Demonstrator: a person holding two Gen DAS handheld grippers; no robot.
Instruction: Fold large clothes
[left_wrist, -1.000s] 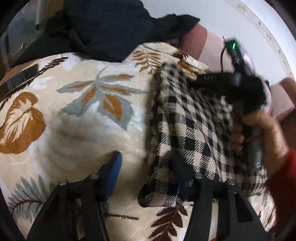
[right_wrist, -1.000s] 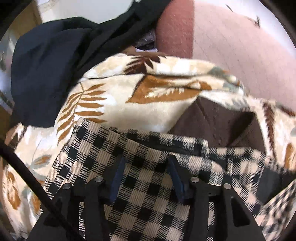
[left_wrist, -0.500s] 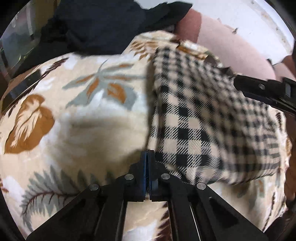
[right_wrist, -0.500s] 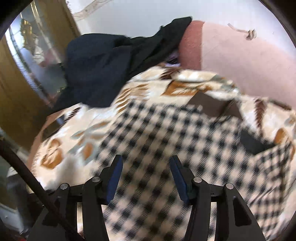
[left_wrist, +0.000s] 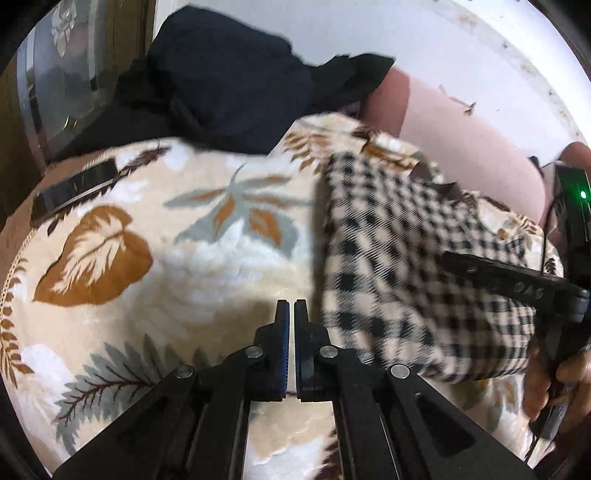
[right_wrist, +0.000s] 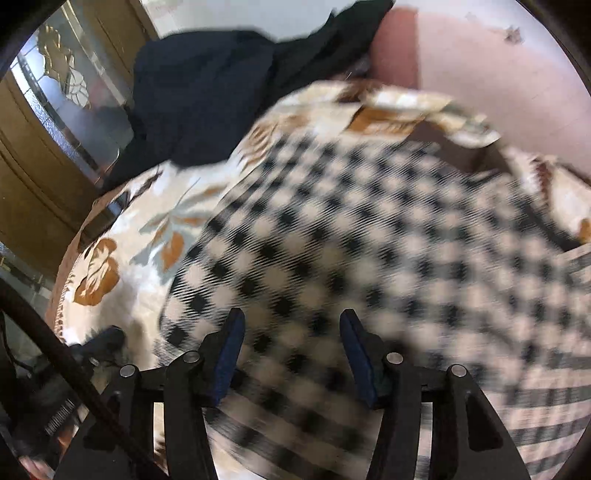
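- Leaf-print blanket (left_wrist: 155, 236) covers the soft surface I work on; wood-and-glass door far left, pale wall behind.
- Left edge: dark flat phone-like slab (left_wrist: 74, 192) lies on the blanket, well apart from the fold.
- Behind, a dark navy clothes heap (left_wrist: 221, 81) crowds the back edge, limiting room to spread.
- My left gripper (left_wrist: 290, 314): pads pressed together, nothing between them, just beside the garment's left edge.
- Checked garment (left_wrist: 413, 266) lies right of centre, partly folded, I judge.
- My right gripper (right_wrist: 291, 350) hovers above the checks, jaws moderately apart, gripping nothing.
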